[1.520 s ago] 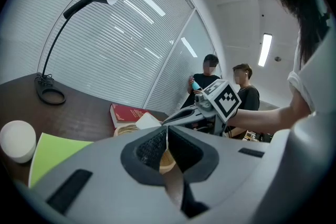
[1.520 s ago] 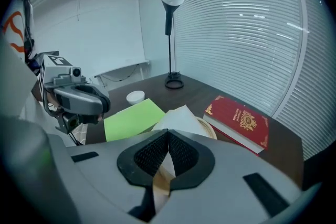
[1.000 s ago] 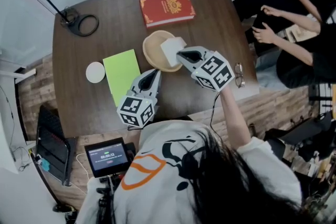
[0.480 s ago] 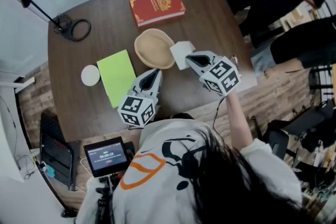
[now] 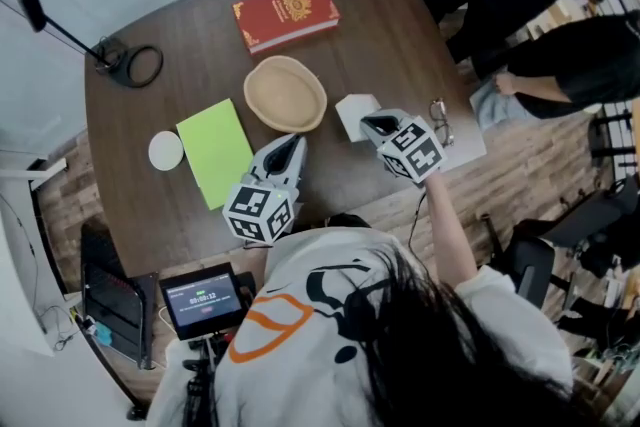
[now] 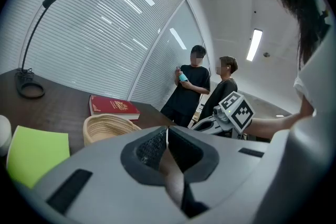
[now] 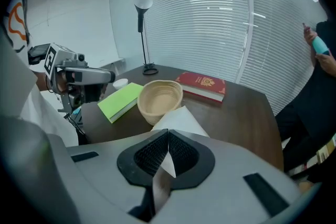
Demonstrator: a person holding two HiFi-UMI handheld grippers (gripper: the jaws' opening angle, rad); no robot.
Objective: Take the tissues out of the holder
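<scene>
The holder is a shallow woven basket (image 5: 286,93) in the middle of the dark table, and it looks empty; it also shows as the basket (image 7: 159,98) and the basket (image 6: 106,128). A white tissue (image 5: 355,113) hangs right of the basket, above the tabletop. My right gripper (image 5: 366,124) is shut on its near corner, and the tissue (image 7: 178,119) fans out beyond the right gripper (image 7: 168,137). In front of the basket, my left gripper (image 5: 293,140) is shut with nothing in it. The left gripper (image 6: 167,129) points past the basket's right side.
A red book (image 5: 286,14) lies at the far side. A green notebook (image 5: 214,151) and a white disc (image 5: 166,150) sit left of the basket. Glasses (image 5: 441,120) lie near the right edge, a lamp base (image 5: 130,65) stands at the far left, and a person (image 5: 545,80) sits at the right.
My right gripper has carried the tissue from over the basket to the right, clear of its rim. The left gripper has stayed in place.
</scene>
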